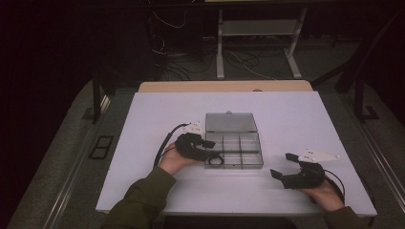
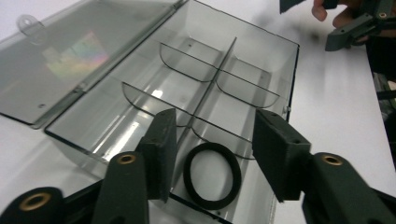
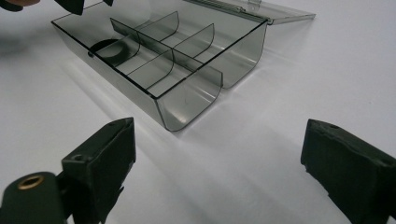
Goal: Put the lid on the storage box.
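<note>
A clear smoky plastic box [image 1: 248, 143] with several compartments lies open in the middle of the white table, its lid [image 1: 230, 121] folded back flat. A black rubber ring [image 2: 212, 175] lies flat in the near left compartment [image 1: 216, 160], also seen as the ring [image 3: 109, 50]. My left gripper [image 1: 210, 147] hovers over that compartment with its jaws [image 2: 215, 154] apart on either side of the ring, not touching it. My right gripper [image 1: 282, 166] rests low at the front right, wide open and holding nothing, pointing toward the box [image 3: 159, 56].
The white table [image 1: 157, 119] has bare surface left, right and in front of the box. A wooden strip [image 1: 224, 86] edges the far side. Beyond are dark floor, cables and a metal stand [image 1: 258, 43].
</note>
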Motion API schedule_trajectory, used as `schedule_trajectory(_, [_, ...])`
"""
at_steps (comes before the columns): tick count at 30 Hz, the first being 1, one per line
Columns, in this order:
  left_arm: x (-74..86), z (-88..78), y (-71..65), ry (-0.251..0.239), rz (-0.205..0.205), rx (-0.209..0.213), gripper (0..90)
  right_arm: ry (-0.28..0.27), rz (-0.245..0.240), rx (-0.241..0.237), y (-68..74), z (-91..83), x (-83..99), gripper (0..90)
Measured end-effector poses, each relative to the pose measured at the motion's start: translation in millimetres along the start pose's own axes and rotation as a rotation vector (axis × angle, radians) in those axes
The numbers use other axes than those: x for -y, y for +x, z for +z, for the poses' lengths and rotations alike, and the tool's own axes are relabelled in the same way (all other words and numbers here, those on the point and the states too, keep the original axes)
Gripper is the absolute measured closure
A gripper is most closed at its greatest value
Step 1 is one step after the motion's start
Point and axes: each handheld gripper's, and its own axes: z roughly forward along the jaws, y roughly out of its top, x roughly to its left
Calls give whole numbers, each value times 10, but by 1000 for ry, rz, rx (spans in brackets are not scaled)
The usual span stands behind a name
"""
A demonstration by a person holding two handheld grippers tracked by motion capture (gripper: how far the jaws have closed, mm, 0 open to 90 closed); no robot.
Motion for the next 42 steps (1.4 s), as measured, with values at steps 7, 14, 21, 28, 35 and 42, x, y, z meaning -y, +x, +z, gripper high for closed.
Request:
schedule_trajectory(7, [17,-73,49,-30,-13,-43,361,8,0,-14,-8,44,-46,99])
schedule_trajectory(14, [34,-168,102,-72,-29,-104,302,7,9,-22,-39,53,-140,143])
schedule_trajectory(21, [54,-231,176,-100,-51,-171,218,-3,12,-21,-109,92,-284,153])
schedule_trajectory(28, [51,-249,233,-130,-58,-229,190,-4,20,-42,-201,169,-432,225])
schedule_trajectory(35, [12,-236,301,-146,-76,-266,206,4,28,-28,-282,305,-575,260])
schedule_trajectory(42, [-27,-245,382,-145,-85,-302,230,-8,25,-19,-387,428,-734,319])
